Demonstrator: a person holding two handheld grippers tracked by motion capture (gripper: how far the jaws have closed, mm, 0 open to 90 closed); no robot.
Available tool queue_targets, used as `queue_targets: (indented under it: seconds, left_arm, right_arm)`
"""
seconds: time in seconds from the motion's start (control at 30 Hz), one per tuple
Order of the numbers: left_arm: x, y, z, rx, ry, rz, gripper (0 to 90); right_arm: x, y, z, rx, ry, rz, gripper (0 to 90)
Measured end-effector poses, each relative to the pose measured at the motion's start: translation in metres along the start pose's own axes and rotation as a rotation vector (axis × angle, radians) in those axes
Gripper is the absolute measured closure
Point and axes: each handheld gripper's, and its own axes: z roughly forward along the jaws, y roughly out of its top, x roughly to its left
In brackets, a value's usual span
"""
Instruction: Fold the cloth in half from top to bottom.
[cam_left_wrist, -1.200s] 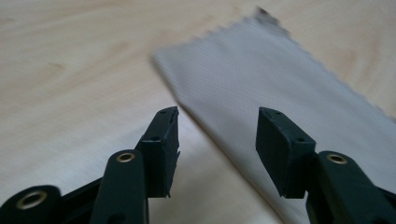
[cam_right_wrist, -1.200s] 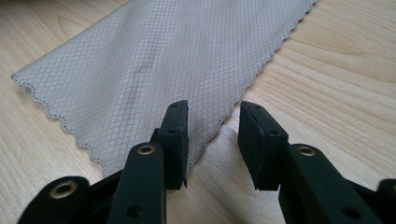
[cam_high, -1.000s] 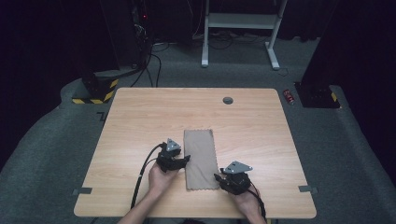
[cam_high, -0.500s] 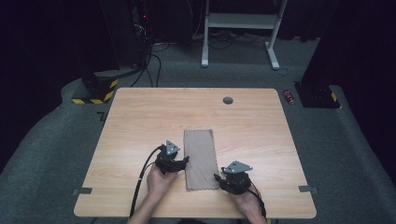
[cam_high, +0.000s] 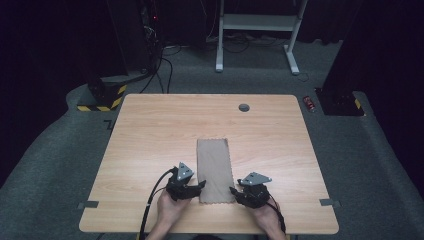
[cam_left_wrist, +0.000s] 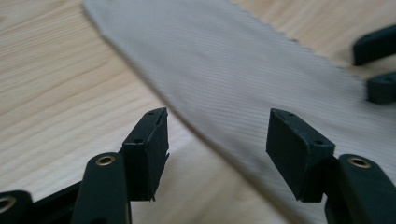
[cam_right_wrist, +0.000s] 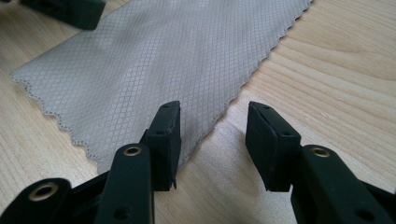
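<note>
Cloth (cam_high: 215, 170) lies flat on the bench (cam_high: 150, 135), its near end between the left gripper (cam_high: 200, 186) and right gripper (cam_high: 233, 192), each with fingers (cam_left_wrist: 149, 149) spread wide, straddling a near corner and grasping nothing.

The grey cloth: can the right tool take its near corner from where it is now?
Probably yes. The right tool is open, its jaws on either side of the grey cloth edge at the near corner, and nothing lies between them on the table.
</note>
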Motion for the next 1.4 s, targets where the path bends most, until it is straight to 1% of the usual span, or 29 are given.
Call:
queue_targets:
  seconds: [0.1,0.13,0.17,0.2,0.23,0.27,0.3,0.4,0.43,0.5,0.63,0.67,0.7,0.73,0.77,0.83,0.87,0.93,0.97,1.0,1.03,1.07,1.1,1.13,1.17,1.23,1.3,1.33,1.4]
  left_arm:
    - [-0.013,-0.004,-0.002,0.026,-0.005,0.030,39.3]
    - [-0.017,-0.006,-0.002,0.042,-0.007,0.040,39.4]
    - [-0.020,-0.008,-0.002,0.049,-0.003,0.045,39.5]
    - [-0.023,-0.010,-0.001,0.070,0.008,0.059,39.7]
    - [-0.023,-0.011,-0.003,0.061,0.011,0.062,39.7]
    - [-0.022,-0.013,-0.005,0.062,0.013,0.062,40.5]
    - [-0.022,-0.015,-0.006,0.060,0.009,0.052,40.6]
    - [-0.021,-0.019,-0.011,0.057,0.020,0.052,41.6]
    - [-0.021,-0.020,-0.012,0.057,0.020,0.045,41.8]
    - [-0.021,-0.022,-0.015,0.056,0.024,0.048,41.9]
    - [-0.019,-0.023,-0.017,0.058,0.009,0.036,41.6]
    - [-0.017,-0.023,-0.017,0.053,-0.009,0.027,41.0]
    - [-0.015,-0.022,-0.017,0.043,-0.017,0.022,40.6]
    - [-0.011,-0.020,-0.017,0.027,-0.021,0.006,40.7]
    - [-0.008,-0.018,-0.017,0.018,-0.017,-0.007,41.0]
    - [0.004,-0.011,-0.014,0.006,-0.012,-0.038,41.0]
    - [0.012,-0.006,-0.010,0.010,-0.010,-0.056,41.0]
    - [0.022,0.002,-0.004,0.008,-0.006,-0.077,40.9]
    - [0.027,0.005,-0.001,0.011,-0.003,-0.081,41.1]
    - [0.033,0.009,0.004,0.016,0.001,-0.101,41.4]
    - [0.038,0.013,0.007,0.018,0.004,-0.108,42.1]
    - [0.043,0.016,0.010,0.021,0.007,-0.115,42.9]
    - [0.045,0.018,0.012,0.023,0.007,-0.126,43.1]
    - [0.050,0.024,0.016,0.022,0.018,-0.118,43.2]
    - [0.052,0.027,0.017,0.022,0.024,-0.118,43.3]
    - [0.056,0.031,0.021,0.016,0.026,-0.130,43.3]
    - [0.063,0.037,0.027,0.024,0.032,-0.134,43.0]
    - [0.065,0.037,0.029,0.016,0.030,-0.144,43.3]
    - [0.070,0.042,0.034,0.045,0.032,-0.145,43.0]
  right_arm:
    - [0.000,0.000,0.000,0.001,-0.001,0.000,55.6]
    - [0.001,0.000,0.000,0.003,-0.003,0.003,55.8]
    - [0.001,0.000,0.000,0.004,-0.005,0.005,56.1]
    - [0.001,0.000,0.000,0.003,-0.006,0.004,56.5]
    - [0.001,0.000,0.000,0.004,-0.006,0.001,56.9]
    - [0.002,0.000,0.000,0.006,-0.007,0.000,57.2]
    - [0.002,0.000,-0.001,0.008,-0.008,0.002,57.5]
    - [0.003,0.000,-0.001,0.011,-0.009,-0.004,58.0]
    - [0.004,0.001,-0.002,0.017,-0.008,-0.002,58.1]
    - [0.004,0.001,-0.002,0.021,-0.007,-0.005,58.2]
    - [0.004,0.002,-0.002,0.023,-0.002,-0.011,58.0]
    - [0.003,0.002,-0.001,0.023,0.007,-0.011,58.0]
    - [0.001,0.003,-0.001,0.025,0.026,0.003,58.0]
    - [0.000,0.004,0.000,0.024,0.033,0.011,58.2]
    - [-0.002,0.005,0.001,0.020,0.031,0.012,58.5]
    - [-0.006,0.010,0.003,0.020,0.017,0.008,59.3]
    - [-0.008,0.012,0.004,0.013,0.016,0.009,59.7]
    - [-0.013,0.019,0.006,-0.002,0.021,0.019,60.3]
    - [-0.017,0.024,0.008,-0.002,0.025,0.033,60.9]
    - [-0.020,0.027,0.009,0.003,0.032,0.052,61.2]
    - [-0.024,0.033,0.012,0.013,0.032,0.065,61.6]
    - [-0.027,0.036,0.014,0.009,0.028,0.073,62.0]
    - [-0.030,0.040,0.016,0.018,0.031,0.091,62.1]
    - [-0.033,0.043,0.018,0.016,0.033,0.090,62.4]
    - [-0.036,0.048,0.021,0.015,0.031,0.100,62.7]
    - [-0.039,0.053,0.025,0.017,0.033,0.100,63.9]
    - [-0.043,0.058,0.030,0.016,0.044,0.119,65.1]
    - [-0.045,0.060,0.032,0.015,0.042,0.118,65.6]
    - [-0.047,0.064,0.035,0.009,0.033,0.121,66.5]
